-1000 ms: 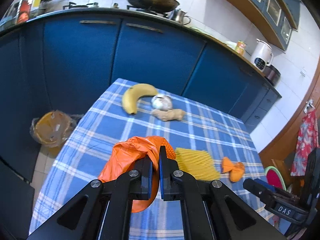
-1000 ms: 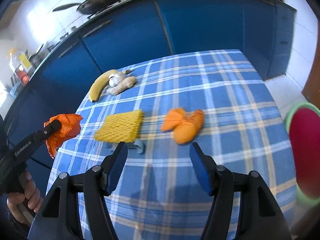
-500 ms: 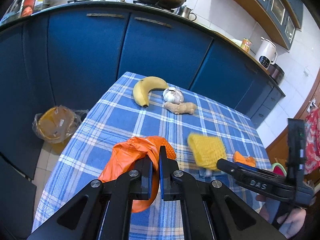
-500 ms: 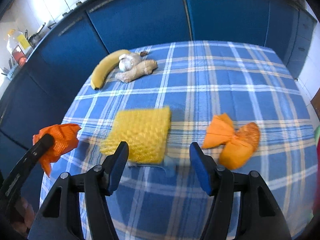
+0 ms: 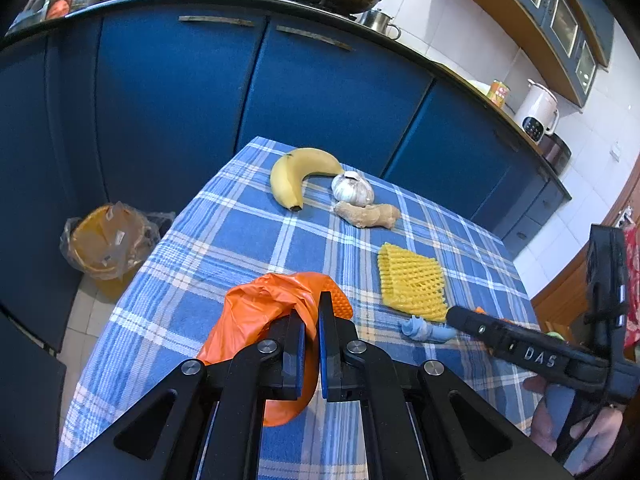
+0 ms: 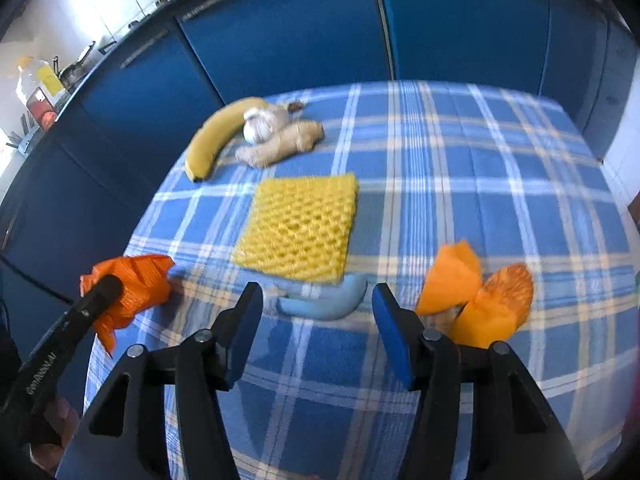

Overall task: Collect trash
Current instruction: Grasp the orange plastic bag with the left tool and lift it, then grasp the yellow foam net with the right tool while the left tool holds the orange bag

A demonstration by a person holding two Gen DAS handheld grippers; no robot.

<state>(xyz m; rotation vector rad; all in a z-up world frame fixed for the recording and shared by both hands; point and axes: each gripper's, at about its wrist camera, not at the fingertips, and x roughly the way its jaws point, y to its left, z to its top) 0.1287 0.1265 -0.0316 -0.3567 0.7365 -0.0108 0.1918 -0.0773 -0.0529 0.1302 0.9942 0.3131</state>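
Observation:
My left gripper (image 5: 313, 312) is shut on a crumpled orange plastic bag (image 5: 256, 312), which hangs just over the near left part of the checked tablecloth (image 5: 240, 240). The same bag (image 6: 136, 284) shows at the left of the right wrist view. My right gripper (image 6: 317, 296) points down at a small light-blue scrap (image 6: 324, 306). Its jaws are closing, and the scrap lies just ahead of them, untouched. A yellow foam net (image 6: 300, 228) lies right behind the scrap. An orange crumpled wrapper (image 6: 476, 300) lies to the right of the right finger.
A banana (image 5: 296, 176), a garlic bulb (image 5: 352, 190) and a piece of ginger (image 5: 368, 216) lie at the table's far end. A lined yellow bin (image 5: 104, 240) stands on the floor left of the table. Blue cabinets (image 5: 320, 92) close off the far side.
The right gripper swung left, from in front of the orange wrapper to in front of the blue scrap and yellow net, and its jaws narrowed a little. The left gripper kept hold of the bag.

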